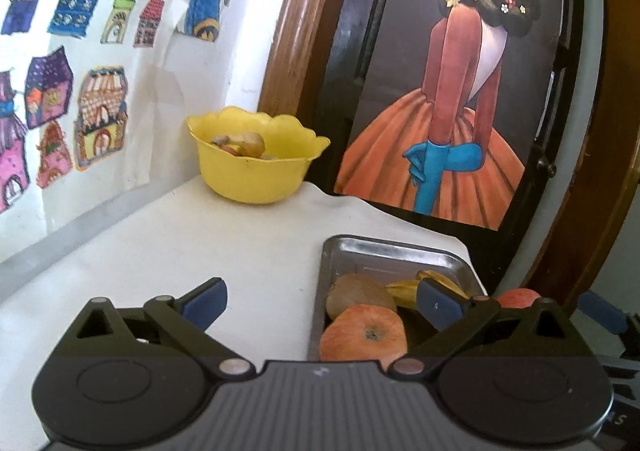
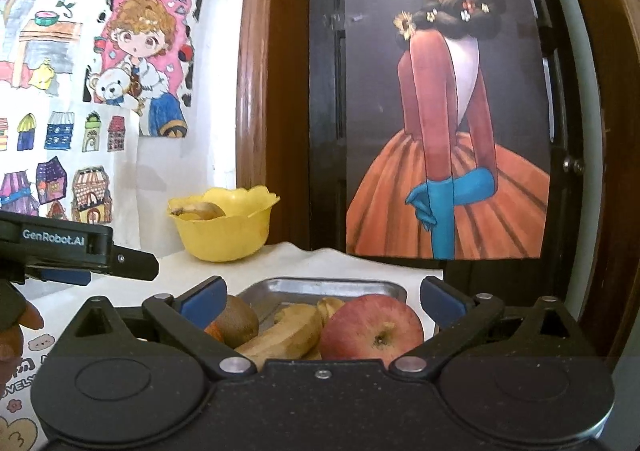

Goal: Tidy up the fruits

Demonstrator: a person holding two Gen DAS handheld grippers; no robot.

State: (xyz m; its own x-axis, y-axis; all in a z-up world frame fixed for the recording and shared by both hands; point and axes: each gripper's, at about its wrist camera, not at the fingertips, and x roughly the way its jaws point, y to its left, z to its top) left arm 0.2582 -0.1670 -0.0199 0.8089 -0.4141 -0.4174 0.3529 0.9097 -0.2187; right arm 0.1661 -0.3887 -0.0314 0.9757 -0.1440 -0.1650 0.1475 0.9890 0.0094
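Note:
A metal tray holds an orange-red apple, a kiwi, bananas and a second red apple. A yellow bowl at the back holds a banana and other fruit pieces. My left gripper is open and empty, low over the tray's near left side. My right gripper is open and empty, just in front of the tray with the red apple between its fingers' line.
A white cloth covers the table. Drawings hang on the wall at left. A poster on a dark door stands right behind the tray. The left gripper's body shows at left in the right wrist view.

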